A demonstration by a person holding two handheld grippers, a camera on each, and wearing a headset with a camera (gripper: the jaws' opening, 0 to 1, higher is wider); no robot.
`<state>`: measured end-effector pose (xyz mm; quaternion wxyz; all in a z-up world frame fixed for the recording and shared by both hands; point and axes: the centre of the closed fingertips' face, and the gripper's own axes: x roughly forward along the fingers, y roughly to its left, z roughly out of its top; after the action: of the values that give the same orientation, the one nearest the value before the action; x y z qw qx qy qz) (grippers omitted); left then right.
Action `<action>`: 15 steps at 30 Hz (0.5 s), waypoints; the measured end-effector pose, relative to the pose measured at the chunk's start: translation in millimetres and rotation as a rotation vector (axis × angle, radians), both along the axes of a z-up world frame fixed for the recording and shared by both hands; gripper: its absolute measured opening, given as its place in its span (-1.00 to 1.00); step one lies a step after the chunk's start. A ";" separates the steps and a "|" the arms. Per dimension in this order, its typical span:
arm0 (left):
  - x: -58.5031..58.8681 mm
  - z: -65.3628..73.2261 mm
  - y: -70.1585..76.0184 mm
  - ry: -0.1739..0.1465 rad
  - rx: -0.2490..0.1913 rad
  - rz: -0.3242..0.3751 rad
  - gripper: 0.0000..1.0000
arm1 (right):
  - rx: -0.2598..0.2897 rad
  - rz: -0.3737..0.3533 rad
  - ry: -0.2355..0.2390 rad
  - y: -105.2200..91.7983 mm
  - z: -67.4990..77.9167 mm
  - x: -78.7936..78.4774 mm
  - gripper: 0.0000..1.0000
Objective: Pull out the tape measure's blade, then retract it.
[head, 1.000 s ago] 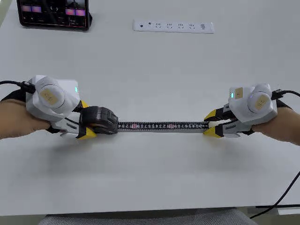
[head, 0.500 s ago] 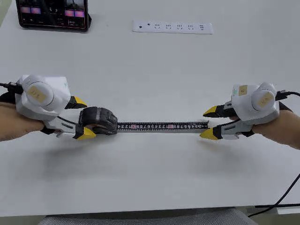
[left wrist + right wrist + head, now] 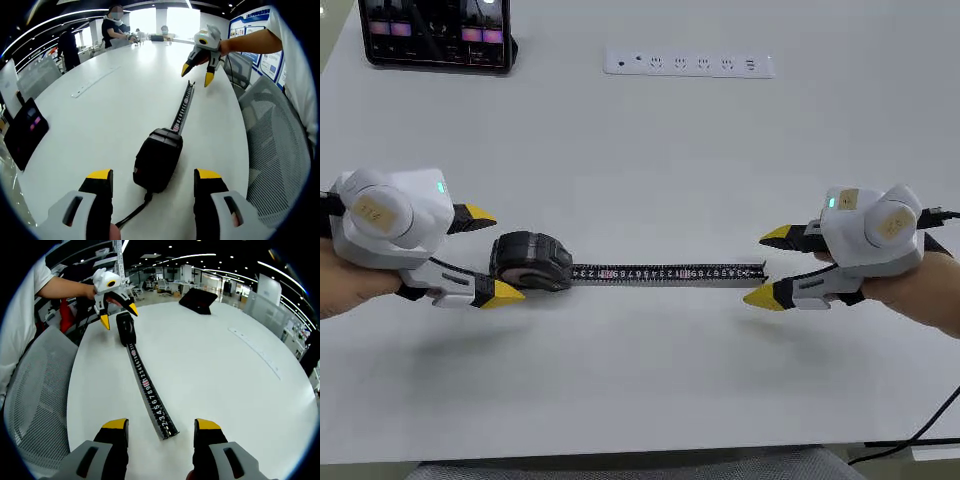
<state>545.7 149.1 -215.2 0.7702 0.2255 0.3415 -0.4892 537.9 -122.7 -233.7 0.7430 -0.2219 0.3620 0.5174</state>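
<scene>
We see the left gripper [image 3: 496, 254] no longer clamping the tape measure's case [image 3: 532, 262]: its jaws stand spread, drawn back to the case's rear. The right gripper [image 3: 760, 268], closed on the blade [image 3: 665, 271] tip a second ago, stands spread too, just off it.

Digits 2–9 are read in white along the black blade [image 3: 151, 399] of the tape measure [image 3: 125, 328], w/ a red-marked fig. next; repeated farther along.
</scene>
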 end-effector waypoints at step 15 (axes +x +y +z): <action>-6.6 20.3 6.0 -0.068 -0.103 0.097 0.42 | 0.052 -0.110 -0.062 -0.4 16.6 0.0 0.19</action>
<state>539.1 155.1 -194.8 0.8146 0.1851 0.3001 -0.4604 537.9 -123.1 -217.1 0.7867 -0.1983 0.3367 0.4780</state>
